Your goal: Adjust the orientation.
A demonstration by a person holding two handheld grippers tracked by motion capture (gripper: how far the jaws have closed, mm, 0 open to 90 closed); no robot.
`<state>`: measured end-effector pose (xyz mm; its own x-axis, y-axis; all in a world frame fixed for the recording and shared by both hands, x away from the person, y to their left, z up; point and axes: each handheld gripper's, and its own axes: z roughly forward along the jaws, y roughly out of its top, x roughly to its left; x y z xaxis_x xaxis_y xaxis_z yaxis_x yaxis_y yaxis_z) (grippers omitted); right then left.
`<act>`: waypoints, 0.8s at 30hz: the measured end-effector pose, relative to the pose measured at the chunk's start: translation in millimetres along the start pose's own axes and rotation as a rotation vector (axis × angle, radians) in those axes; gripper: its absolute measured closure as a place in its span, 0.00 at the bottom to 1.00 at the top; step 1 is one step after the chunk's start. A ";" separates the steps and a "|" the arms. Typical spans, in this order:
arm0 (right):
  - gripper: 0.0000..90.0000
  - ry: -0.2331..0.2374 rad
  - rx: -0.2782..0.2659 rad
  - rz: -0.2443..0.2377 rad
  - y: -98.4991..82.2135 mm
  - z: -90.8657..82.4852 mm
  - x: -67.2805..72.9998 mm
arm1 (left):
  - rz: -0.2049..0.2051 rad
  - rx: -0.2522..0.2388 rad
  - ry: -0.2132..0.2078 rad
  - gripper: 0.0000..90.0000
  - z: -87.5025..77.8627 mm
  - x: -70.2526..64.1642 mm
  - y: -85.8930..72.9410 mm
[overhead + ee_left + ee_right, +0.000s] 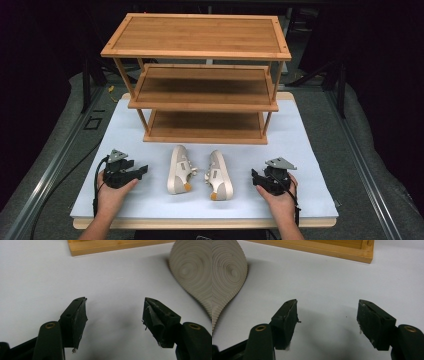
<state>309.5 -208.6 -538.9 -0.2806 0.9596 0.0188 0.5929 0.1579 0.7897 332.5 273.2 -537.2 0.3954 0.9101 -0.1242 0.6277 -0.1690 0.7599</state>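
Pair of beige low-top shoes [200,172] on white tabletop [310,150], lying between left gripper [142,171] and right gripper [255,178]; both jaws wide, empty; three-tier bamboo rack [200,75] behind

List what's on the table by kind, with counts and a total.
Shoes: 2, left shoe and right shoe, both lying on their sides on the white tabletop
Wooden rack: 1, three-shelf rack
Handheld grippers: 2, left gripper and right gripper, both with jaws open and holding nothing
Total: 5
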 end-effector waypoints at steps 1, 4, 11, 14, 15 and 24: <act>0.37 0.003 -0.002 0.001 -0.2 -0.9 0.0 | -0.006 -0.001 -0.010 0.41 -0.1 -1.8 -0.6; 0.38 0.017 -0.004 -0.007 -0.7 -1.2 1.7 | 0.008 -0.020 -0.026 0.45 -0.7 -7.1 0.1; 0.38 0.026 -0.008 -0.025 0.6 -4.3 7.5 | 0.039 -0.023 -0.045 0.49 -5.1 -16.6 -0.7; 0.37 0.023 -0.016 -0.035 0.9 -6.8 9.5 | 0.052 -0.019 -0.055 0.49 -6.4 -19.8 -0.9; 0.37 0.016 -0.016 -0.033 0.8 -7.8 10.5 | 0.049 -0.020 -0.060 0.49 -6.7 -20.8 -1.2; 0.37 0.025 0.005 -0.038 1.3 -6.5 13.8 | 0.031 -0.013 -0.086 0.53 -6.6 -22.7 -1.6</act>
<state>301.5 -196.7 -533.7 -0.3218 0.9468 0.0046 0.5856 0.1952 0.7867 318.1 255.3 -531.4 0.4711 0.8685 -0.1543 0.6057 -0.1913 0.7724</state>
